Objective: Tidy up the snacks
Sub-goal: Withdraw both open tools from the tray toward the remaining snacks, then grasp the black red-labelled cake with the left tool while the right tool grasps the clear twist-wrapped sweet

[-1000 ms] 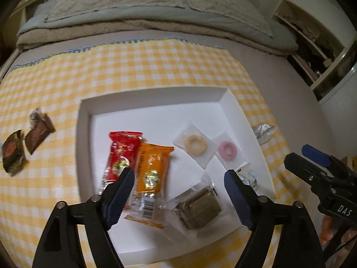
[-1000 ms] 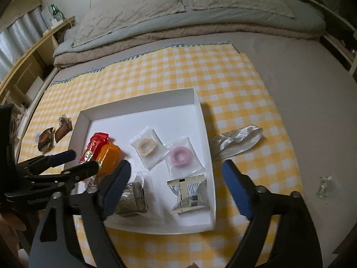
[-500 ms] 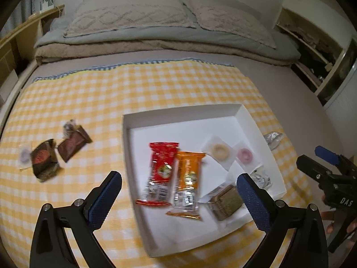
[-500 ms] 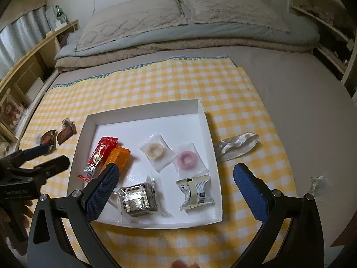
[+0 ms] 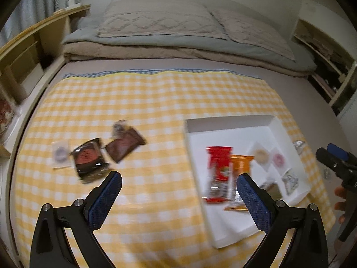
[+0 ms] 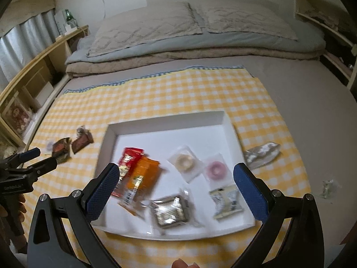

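A white tray (image 6: 229, 120) on the yellow checked cloth holds a red packet (image 6: 128, 158), an orange packet (image 6: 145, 174), two ring candies (image 6: 184, 160), a foil cube (image 6: 170, 211) and a small white packet (image 6: 226, 201). Left of the tray lie two dark wrapped snacks (image 5: 89, 156) (image 5: 125, 144) and a clear-wrapped candy (image 5: 59, 153). My left gripper (image 5: 179, 197) is open and empty over the cloth between those snacks and the tray (image 5: 223, 120). My right gripper (image 6: 175, 191) is open and empty above the tray's near part.
A silver wrapper (image 6: 262, 154) lies on the cloth right of the tray. A small foil piece (image 6: 326, 186) lies on the bare mattress. Folded bedding and pillows (image 6: 178, 26) are at the back. Wooden shelves (image 6: 26, 84) run along the left.
My left gripper has pulled back and swung left, so the loose snacks left of the tray now sit ahead of it. My right gripper has backed off and risen a little.
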Available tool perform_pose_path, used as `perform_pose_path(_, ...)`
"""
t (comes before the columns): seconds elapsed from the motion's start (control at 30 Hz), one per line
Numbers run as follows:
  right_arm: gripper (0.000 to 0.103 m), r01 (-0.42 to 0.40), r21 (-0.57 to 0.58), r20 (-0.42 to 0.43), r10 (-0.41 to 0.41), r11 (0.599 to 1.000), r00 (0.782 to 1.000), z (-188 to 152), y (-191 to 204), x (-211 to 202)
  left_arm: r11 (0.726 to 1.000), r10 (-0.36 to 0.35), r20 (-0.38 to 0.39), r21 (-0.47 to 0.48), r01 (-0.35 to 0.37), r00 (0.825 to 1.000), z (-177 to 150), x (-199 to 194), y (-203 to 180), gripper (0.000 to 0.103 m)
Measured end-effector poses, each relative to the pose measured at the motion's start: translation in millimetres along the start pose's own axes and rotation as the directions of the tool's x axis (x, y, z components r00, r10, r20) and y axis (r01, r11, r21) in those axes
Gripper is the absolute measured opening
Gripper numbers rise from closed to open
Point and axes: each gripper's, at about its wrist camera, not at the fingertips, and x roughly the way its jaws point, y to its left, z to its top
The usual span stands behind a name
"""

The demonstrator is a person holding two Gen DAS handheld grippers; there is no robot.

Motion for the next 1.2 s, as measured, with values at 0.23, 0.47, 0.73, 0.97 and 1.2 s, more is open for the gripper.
perform_pose_path(0.23,0.103,-0.054,-0.064,-0.01,0.054,0.996,0.999,10,52,20,0.997,0.057,0.006,-0.061,-0.057,0.998,-7,-11,57,0.103)
perform_pose_path(0.47,0.103,-0.102,-0.134,-0.03,0.098,0.986,0.995,16,106,41,0.988,0.093,0.008,-0.126,-0.091,0.996,-13,-20,102,0.103)
perform_pose_path(0.73,0.103,-0.172,-0.212,-0.055,0.164,0.962,0.985,20,171,68,0.973,0.112,0.014,-0.205,-0.107,0.994,-18,-22,144,0.103)
perform_pose_path(0.97,0.103,-0.233,-0.238,-0.112,0.211,0.943,0.971,27,217,105,0.946,0.09,0.044,-0.315,-0.072,0.995,-15,-10,175,0.103)
perform_pose_path(1.2,0.091,-0.308,-0.162,-0.189,0.277,0.937,0.942,53,244,163,0.943,0.104,0.049,-0.324,-0.083,0.993,-4,27,175,0.103)
